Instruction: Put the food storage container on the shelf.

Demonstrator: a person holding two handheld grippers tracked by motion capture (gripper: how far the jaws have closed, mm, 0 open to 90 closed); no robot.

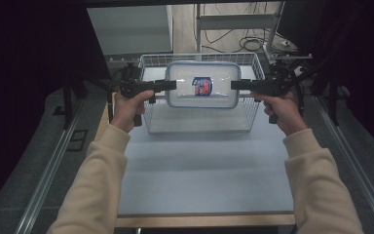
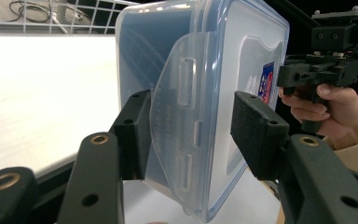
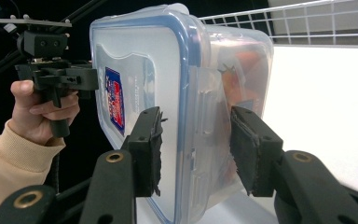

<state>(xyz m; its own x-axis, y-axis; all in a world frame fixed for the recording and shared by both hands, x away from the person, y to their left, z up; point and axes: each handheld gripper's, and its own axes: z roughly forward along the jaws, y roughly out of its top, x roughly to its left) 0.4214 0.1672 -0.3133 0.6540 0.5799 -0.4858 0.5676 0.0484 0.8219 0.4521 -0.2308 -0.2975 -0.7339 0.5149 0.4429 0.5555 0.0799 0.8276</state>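
Both grippers (image 1: pixel 171 85) (image 1: pixel 235 84) grasped box (image 1: pixel 202 85) by end latches above basket (image 1: pixel 151 122); latch could pop, box drop.

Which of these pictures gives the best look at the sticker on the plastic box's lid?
The high view: the red and blue sticker faces that camera squarely, in the middle of the box's lid. The right gripper view shows it at a slant, and the left gripper view catches just a thin sliver at the lid's far end.
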